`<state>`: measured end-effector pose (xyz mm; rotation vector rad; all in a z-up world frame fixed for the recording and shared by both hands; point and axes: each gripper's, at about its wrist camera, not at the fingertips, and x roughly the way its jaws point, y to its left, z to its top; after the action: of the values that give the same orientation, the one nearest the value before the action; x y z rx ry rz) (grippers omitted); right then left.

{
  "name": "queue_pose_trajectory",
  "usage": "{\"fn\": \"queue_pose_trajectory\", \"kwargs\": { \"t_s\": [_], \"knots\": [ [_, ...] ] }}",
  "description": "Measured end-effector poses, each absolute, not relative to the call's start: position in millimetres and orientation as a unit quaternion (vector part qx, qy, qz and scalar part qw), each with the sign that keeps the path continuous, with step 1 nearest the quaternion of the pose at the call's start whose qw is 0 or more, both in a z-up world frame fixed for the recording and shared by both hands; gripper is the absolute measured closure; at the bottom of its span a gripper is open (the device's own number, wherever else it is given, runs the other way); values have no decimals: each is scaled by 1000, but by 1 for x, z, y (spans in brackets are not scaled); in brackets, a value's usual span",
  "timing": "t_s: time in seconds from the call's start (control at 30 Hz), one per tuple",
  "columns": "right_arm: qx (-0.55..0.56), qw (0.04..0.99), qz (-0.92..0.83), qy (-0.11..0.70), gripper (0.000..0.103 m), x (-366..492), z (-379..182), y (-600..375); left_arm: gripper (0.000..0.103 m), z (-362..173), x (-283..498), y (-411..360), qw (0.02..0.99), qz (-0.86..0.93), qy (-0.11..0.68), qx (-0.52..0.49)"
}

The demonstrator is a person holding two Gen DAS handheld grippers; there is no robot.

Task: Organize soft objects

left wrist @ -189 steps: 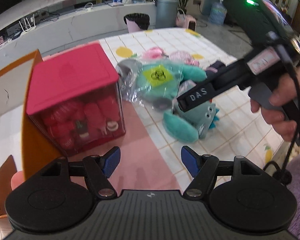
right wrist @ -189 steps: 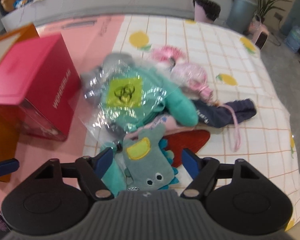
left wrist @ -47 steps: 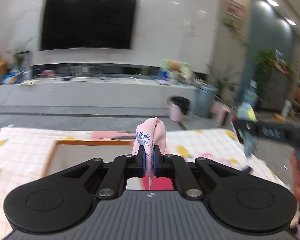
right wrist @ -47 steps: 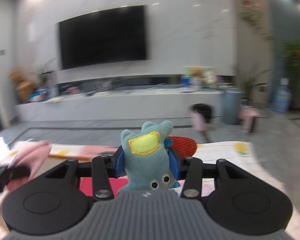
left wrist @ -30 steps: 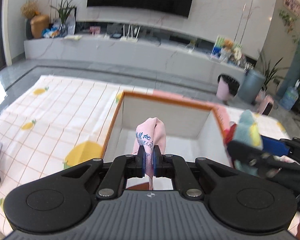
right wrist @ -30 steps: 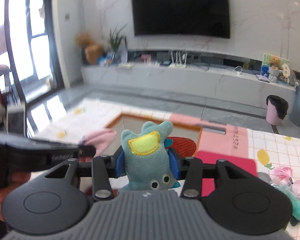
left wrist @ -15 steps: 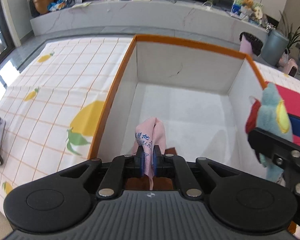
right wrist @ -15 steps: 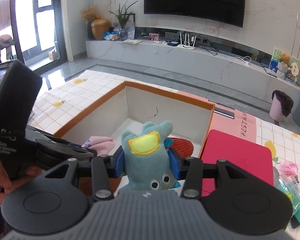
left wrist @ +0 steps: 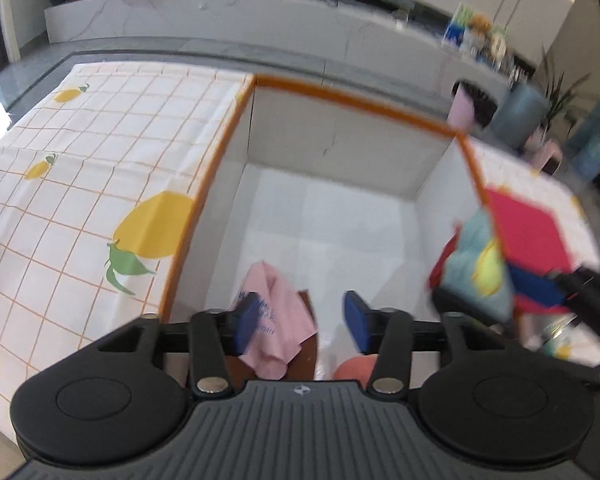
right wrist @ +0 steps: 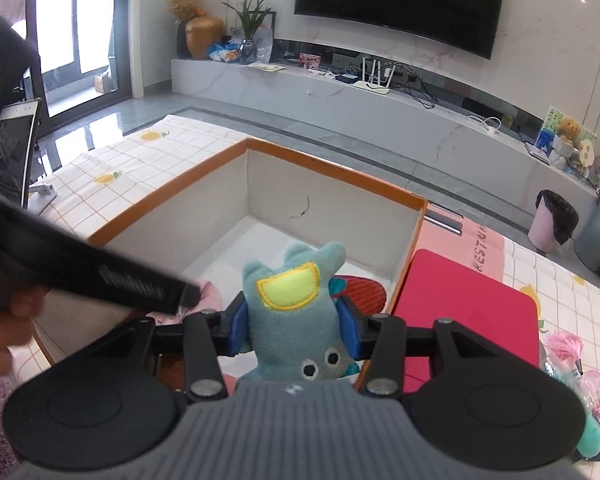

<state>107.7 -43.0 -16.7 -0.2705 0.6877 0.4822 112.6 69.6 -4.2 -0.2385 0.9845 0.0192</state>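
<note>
Left wrist: opening tongs, pink cloth against left pad, over box.

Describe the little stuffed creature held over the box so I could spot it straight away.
Find the big open box with the orange rim and white inside, beside a red-lidded box. The right gripper clamps a teal plush monster over its near edge. Unlike the plain pink cloth nearby, it has two button eyes and a yellow patch.

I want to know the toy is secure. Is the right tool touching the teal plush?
Touching. The right wrist view shows the right tool with both blue pads pressed against the sides of the teal plush.
</note>
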Motion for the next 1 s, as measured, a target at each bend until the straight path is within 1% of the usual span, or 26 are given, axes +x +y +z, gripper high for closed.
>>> {"fn": "queue_pose_trajectory", "kwargs": {
  "t_s": [0.13,0.23,0.43,0.53,0.7,0.8,0.9,1.0],
  "knots": [
    [-156,896,239,339,57,109,-23,-33,32,18,100,80,893,0,428,-143],
    [-180,885,223,368,57,120,-30,-21,31,25,97,87,901,10,409,-146],
    [-176,861,186,440,57,151,-42,9,31,11,109,107,885,22,429,-180],
    [-135,859,157,468,57,163,-51,19,32,6,110,119,878,10,434,-204],
    [-22,822,138,552,56,186,-74,15,32,5,109,131,870,-10,433,-234],
    [15,821,115,559,56,191,-75,9,32,6,109,131,873,-13,431,-229],
    [41,813,99,573,53,196,-81,7,32,4,109,129,872,-13,434,-227],
    [67,808,90,578,47,199,-84,5,32,3,110,127,870,-12,438,-225]
  ]
}}
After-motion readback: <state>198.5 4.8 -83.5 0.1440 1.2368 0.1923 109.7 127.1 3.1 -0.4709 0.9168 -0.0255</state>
